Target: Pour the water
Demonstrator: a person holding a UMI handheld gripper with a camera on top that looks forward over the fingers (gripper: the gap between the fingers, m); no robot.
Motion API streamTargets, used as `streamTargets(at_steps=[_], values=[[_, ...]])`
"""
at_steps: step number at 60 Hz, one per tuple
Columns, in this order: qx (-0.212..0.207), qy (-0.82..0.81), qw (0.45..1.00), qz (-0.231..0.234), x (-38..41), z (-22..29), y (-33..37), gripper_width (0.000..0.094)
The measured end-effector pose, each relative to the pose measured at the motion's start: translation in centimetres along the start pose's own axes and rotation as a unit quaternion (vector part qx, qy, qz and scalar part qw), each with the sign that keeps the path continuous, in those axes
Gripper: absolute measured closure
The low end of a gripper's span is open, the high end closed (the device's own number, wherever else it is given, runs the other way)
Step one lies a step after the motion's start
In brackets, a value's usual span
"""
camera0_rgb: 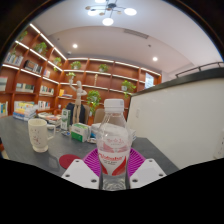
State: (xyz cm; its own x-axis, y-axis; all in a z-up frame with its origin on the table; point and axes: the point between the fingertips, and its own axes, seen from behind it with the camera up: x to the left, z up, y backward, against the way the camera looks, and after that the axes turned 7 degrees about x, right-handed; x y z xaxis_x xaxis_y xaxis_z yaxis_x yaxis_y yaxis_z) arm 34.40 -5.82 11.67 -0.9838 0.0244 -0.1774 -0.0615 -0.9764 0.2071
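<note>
A clear plastic water bottle with a white cap and a red-and-white label stands upright between my fingers. Both magenta pads press on its sides, so my gripper is shut on it. A clear plastic cup stands on the grey table, to the left of the bottle and beyond my fingers. I cannot tell whether the bottle's base rests on the table or is lifted.
Small boxes and bottles stand on the table behind the bottle. A white partition wall rises on the right. Wooden shelves with plants line the back wall.
</note>
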Motion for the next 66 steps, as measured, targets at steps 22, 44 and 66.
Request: streamTargets(at_steps=[22, 44, 66], values=[[-0.034, 0.432, 0.899, -0.058, 8.2, 7.7, -5.3, 0.0607], [-0.109, 0.741, 0.652, -0.116, 16.1, 11.8, -7.7, 0.0582], [-0.163, 0.848, 0.479, -0.159, 19.1, 14.2, -7.8, 0.0581]])
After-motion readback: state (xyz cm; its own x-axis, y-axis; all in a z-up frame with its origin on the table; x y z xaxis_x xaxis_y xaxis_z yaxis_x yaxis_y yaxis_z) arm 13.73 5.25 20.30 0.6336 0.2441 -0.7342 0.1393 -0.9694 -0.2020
